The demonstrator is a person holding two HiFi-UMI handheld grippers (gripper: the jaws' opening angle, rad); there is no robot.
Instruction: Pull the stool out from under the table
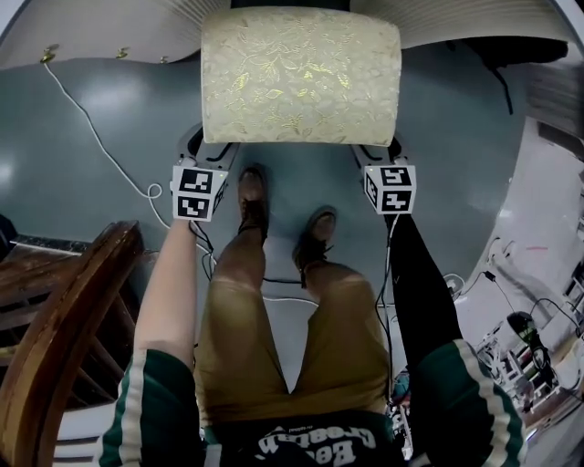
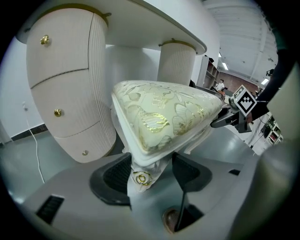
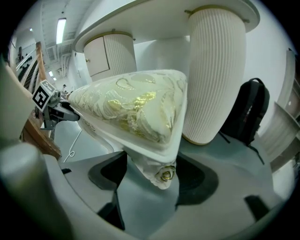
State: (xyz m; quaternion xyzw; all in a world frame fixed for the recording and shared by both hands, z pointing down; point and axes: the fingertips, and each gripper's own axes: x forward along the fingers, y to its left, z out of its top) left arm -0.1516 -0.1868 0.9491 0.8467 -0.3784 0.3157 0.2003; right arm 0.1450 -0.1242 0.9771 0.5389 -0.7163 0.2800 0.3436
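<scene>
The stool (image 1: 299,75) has a cream cushion with gold leaf pattern and white legs. It stands on the grey floor just in front of the white table (image 1: 109,27), its far edge at the tabletop. My left gripper (image 1: 205,153) is shut on the stool's near left corner leg (image 2: 140,178), right at the gold rosette. My right gripper (image 1: 388,155) is shut on the near right corner leg (image 3: 165,174). In the left gripper view the cushion (image 2: 164,117) fills the middle, and in the right gripper view the cushion (image 3: 136,108) does the same.
Fluted white table pedestals (image 2: 65,93) (image 3: 213,75) stand behind the stool. A wooden chair (image 1: 55,337) is close at my left. A white cable (image 1: 100,137) runs over the floor. A black backpack (image 3: 246,112) leans by the right pedestal. My shoes (image 1: 252,196) are just behind the stool.
</scene>
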